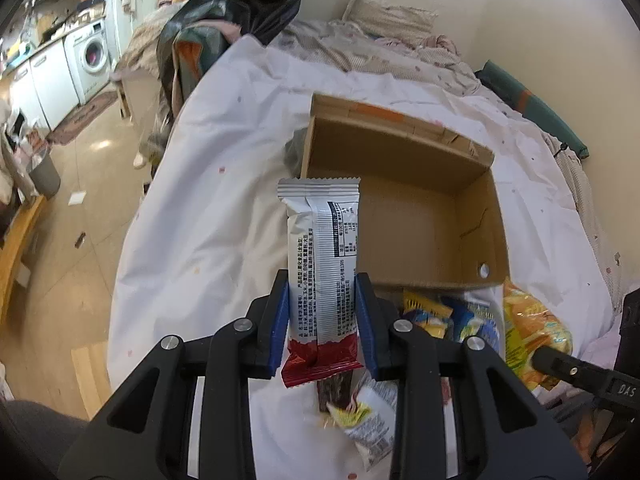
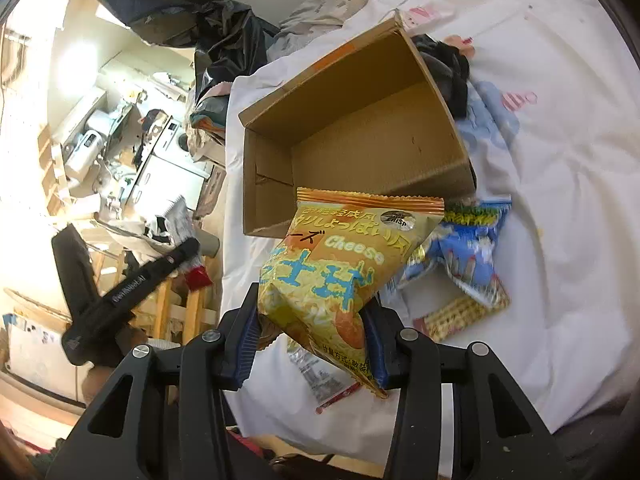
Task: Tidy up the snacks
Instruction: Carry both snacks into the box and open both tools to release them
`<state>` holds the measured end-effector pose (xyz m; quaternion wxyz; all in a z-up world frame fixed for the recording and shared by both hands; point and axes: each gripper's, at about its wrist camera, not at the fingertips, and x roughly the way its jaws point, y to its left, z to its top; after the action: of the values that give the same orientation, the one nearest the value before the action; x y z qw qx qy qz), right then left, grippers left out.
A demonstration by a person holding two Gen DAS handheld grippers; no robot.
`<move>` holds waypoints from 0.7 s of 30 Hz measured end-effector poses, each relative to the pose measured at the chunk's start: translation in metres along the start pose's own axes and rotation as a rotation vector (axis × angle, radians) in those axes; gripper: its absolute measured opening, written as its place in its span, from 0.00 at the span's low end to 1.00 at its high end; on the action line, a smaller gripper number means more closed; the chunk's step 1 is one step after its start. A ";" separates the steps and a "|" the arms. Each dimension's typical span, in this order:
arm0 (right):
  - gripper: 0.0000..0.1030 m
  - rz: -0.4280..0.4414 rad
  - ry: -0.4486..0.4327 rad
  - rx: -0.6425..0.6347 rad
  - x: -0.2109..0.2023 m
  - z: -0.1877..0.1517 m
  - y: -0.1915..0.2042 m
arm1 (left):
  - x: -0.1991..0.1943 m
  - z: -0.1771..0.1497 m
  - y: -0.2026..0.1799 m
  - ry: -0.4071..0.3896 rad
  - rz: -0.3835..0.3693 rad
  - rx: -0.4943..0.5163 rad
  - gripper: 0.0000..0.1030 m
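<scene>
My left gripper [image 1: 322,312] is shut on a silver and red snack bar wrapper [image 1: 322,256], held upright in front of an open cardboard box [image 1: 400,152] on the white sheet. The box's inside shows bare cardboard. My right gripper [image 2: 310,320] is shut on a yellow cheese snack bag [image 2: 340,268], held above the sheet just before the same box [image 2: 352,120]. The yellow bag [image 1: 528,328] and part of the right gripper's body also show at the right of the left wrist view. The left gripper [image 2: 128,288] shows at the left of the right wrist view.
Several loose snack packets lie on the sheet near the box: blue and yellow ones [image 1: 452,316], a white packet [image 1: 370,420], a blue bag [image 2: 472,252], a cracker pack [image 2: 452,316]. A black plastic bag [image 1: 240,12] is behind the bed. The floor and a washing machine [image 1: 92,52] are left.
</scene>
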<state>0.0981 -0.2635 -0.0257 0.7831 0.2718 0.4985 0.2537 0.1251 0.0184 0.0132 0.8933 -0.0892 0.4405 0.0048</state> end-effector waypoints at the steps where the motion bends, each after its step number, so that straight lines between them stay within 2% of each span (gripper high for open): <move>1: 0.46 -0.012 0.003 -0.015 0.001 0.003 0.001 | -0.001 0.004 -0.002 0.001 -0.012 -0.006 0.26; 4: 0.46 -0.039 -0.015 -0.065 -0.002 0.011 0.007 | -0.009 0.018 -0.007 -0.016 -0.032 0.004 0.26; 8: 0.46 -0.034 -0.074 -0.098 -0.012 0.017 0.009 | -0.028 0.035 -0.010 -0.082 0.016 0.046 0.26; 11: 0.46 -0.010 -0.137 -0.084 -0.023 0.018 0.007 | -0.032 0.041 -0.011 -0.085 0.014 0.070 0.26; 14: 0.46 -0.010 -0.173 -0.058 -0.027 0.020 0.002 | -0.025 0.045 -0.011 -0.098 0.034 0.096 0.26; 21: 0.46 -0.074 -0.196 -0.148 -0.021 0.047 0.007 | 0.013 0.054 -0.026 -0.066 0.004 0.145 0.26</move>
<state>0.1329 -0.2803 0.0098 0.8548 0.2181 0.4092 0.2331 0.1775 0.0008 0.0390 0.9115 -0.0232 0.4101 -0.0224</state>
